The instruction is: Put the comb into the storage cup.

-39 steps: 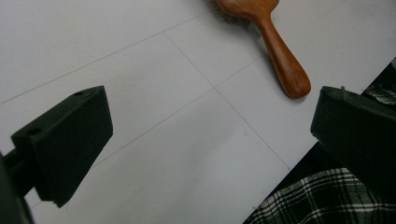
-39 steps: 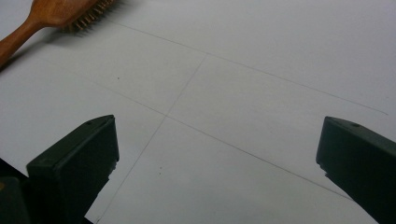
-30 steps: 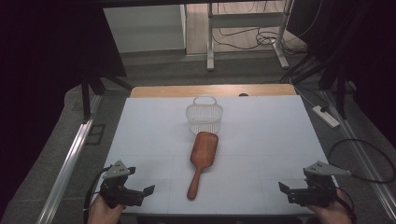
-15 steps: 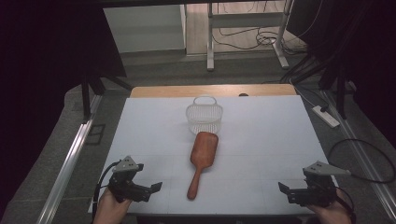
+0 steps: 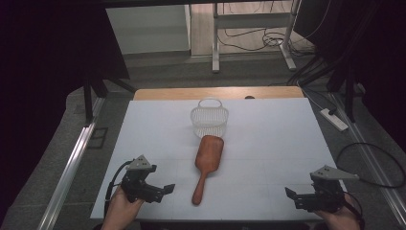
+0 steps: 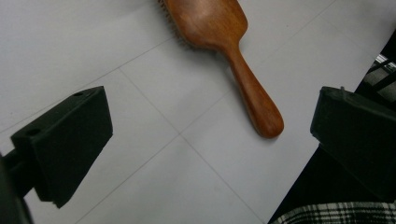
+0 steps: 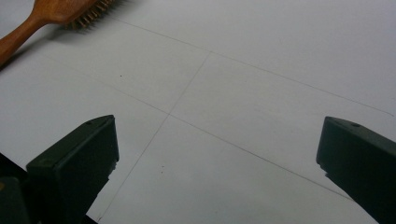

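A brown wooden hairbrush lies bristles down in the middle of the white table, its handle pointing to the near edge. Just behind its head stands a white wire basket with a handle. My left gripper is open near the front left, its jaws pointing right toward the brush handle, a short gap away. In the left gripper view the brush handle lies ahead between the open jaws of the gripper. My right gripper is open at the front right, over bare table, with the brush head far off.
The white tabletop has a wooden strip along its far edge. A metal rail runs down the left side. A power strip and cables lie on the floor at the right. The table's near edge is close beneath both hands.
My left gripper has moved right and slightly forward, closer to the brush handle. The right gripper, brush and basket have not moved.
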The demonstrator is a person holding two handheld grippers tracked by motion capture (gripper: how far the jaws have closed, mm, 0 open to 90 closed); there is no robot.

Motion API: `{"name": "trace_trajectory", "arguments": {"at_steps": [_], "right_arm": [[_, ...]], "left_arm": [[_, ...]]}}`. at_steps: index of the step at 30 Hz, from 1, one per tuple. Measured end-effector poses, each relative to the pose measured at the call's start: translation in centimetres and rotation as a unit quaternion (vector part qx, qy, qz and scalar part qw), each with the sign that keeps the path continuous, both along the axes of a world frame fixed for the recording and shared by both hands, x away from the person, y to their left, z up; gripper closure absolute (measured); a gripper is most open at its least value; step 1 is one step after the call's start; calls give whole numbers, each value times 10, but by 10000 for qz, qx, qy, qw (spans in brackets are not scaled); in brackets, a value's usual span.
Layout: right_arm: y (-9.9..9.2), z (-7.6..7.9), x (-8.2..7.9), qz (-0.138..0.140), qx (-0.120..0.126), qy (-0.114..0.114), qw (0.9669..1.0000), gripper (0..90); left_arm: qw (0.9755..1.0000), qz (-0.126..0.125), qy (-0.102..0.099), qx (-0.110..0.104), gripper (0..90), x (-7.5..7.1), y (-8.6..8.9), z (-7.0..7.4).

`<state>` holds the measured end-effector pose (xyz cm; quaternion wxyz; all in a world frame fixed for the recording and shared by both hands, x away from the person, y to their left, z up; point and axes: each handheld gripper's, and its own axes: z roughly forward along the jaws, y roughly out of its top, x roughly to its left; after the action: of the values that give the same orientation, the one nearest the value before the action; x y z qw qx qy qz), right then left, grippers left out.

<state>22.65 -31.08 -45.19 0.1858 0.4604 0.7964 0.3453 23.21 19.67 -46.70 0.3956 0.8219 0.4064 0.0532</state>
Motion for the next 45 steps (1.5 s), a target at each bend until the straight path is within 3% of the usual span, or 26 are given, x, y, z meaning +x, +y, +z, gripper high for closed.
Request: {"name": "trace_trajectory", "arguments": {"at_steps": [26,38,45], "right_arm": [[-1,0,1,-6,18,48,10000,0],[0,-1,1,26,6,37,10000,0],[0,-1,1,39,-2,33,10000,0]], "left_arm": [[9991,-377,104,189,0,33,-40,2],[9967,-750,147,279,0,50,-65,3],[9957,-846,139,341,0,55,-75,3]]}}
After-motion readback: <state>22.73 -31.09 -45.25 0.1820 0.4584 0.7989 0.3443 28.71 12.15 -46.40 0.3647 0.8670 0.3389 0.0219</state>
